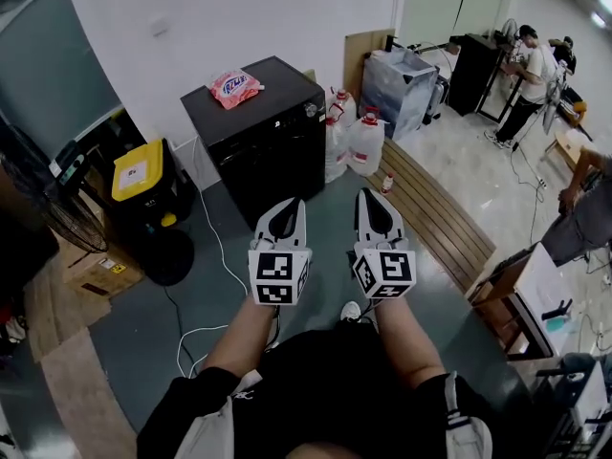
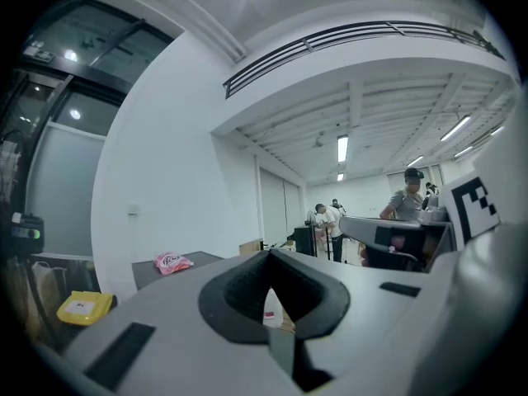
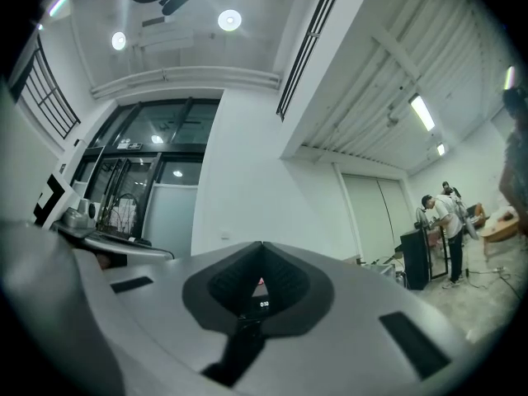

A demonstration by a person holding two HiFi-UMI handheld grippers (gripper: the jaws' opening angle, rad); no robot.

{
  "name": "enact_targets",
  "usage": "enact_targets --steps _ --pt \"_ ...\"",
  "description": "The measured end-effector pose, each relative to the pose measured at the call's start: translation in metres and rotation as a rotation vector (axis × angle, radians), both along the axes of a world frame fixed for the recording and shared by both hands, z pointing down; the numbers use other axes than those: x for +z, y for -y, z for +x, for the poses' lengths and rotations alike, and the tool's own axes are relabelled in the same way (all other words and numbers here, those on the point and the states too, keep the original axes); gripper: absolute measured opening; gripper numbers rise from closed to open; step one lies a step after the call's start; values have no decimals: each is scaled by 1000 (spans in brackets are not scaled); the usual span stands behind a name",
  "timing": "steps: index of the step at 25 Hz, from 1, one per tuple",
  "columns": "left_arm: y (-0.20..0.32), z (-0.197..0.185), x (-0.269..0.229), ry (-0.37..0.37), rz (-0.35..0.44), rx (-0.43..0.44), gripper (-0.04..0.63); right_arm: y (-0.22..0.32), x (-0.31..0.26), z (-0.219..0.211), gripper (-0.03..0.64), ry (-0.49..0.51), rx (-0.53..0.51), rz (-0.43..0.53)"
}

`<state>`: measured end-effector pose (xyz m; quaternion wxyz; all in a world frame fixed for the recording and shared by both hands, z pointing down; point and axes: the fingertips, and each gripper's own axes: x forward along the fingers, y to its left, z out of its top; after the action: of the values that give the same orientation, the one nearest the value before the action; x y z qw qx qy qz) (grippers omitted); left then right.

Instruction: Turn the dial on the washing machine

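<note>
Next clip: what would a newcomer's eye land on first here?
The left claw and right claw, white with marker cubes, held side by side, shut and empty, mid head view. Beyond them stands a black washing machine with a pink packet on top, a yellow-lidded bin to its left.

We cannot make out a dial on the washing machine [image 1: 273, 137]; the picture's right edge cuts off a person [image 1: 583, 213].

Blurred digits on a small dark display [image 3: 263, 304]; print on pink packet [image 1: 235, 87] illegible.
</note>
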<state>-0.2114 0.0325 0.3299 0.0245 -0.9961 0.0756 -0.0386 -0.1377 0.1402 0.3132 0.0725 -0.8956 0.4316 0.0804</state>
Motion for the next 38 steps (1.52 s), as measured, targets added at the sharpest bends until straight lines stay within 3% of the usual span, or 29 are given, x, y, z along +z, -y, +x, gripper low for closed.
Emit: enact_targets --steps 15,29,38 --pt "7 152 -7 24 -7 -110 9 13 -8 163 2 16 -108 0" --pt "49 199 26 62 -55 -226 9 74 28 216 2 32 -261 -82" --pt "107 268 42 57 -85 -232 9 136 52 277 2 19 -281 -166"
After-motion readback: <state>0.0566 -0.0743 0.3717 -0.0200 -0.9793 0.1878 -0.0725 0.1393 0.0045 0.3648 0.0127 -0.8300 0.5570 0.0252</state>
